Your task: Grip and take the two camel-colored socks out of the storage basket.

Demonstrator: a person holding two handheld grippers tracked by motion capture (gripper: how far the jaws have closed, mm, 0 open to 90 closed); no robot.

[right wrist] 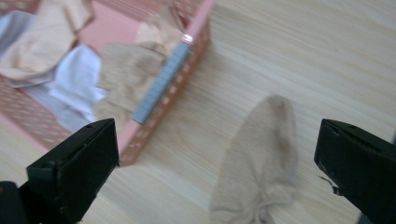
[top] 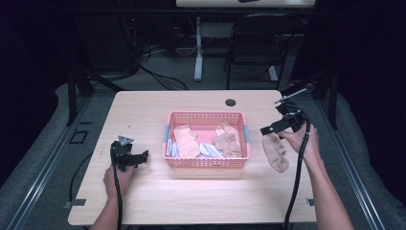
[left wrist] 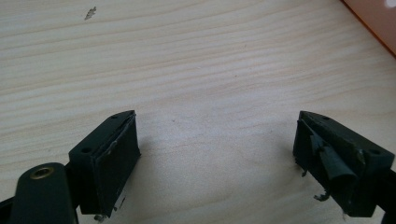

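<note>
We have a tan sock (top: 276,152) lying on the desk (top: 143,201) beside the basket (top: 207,163). Our right hand-held gripper (top: 274,128) hangs above it, jaws apart. The left hand-held gripper (top: 141,157) waits open; next we pick another sock.

No legible text, label, brand, number or sign found on any surface in the three views.

— High view: fixed above the near edge of the table (top: 143,201), facing forward and down, far enough to take in the whole top and the pink basket (top: 207,141).

— Gripper views: riding low, looking along black jaws. Left one close over bare wood; right one tilted toward the basket (right wrist: 163,84) and tan sock (right wrist: 261,158), both shared with the high view.
</note>
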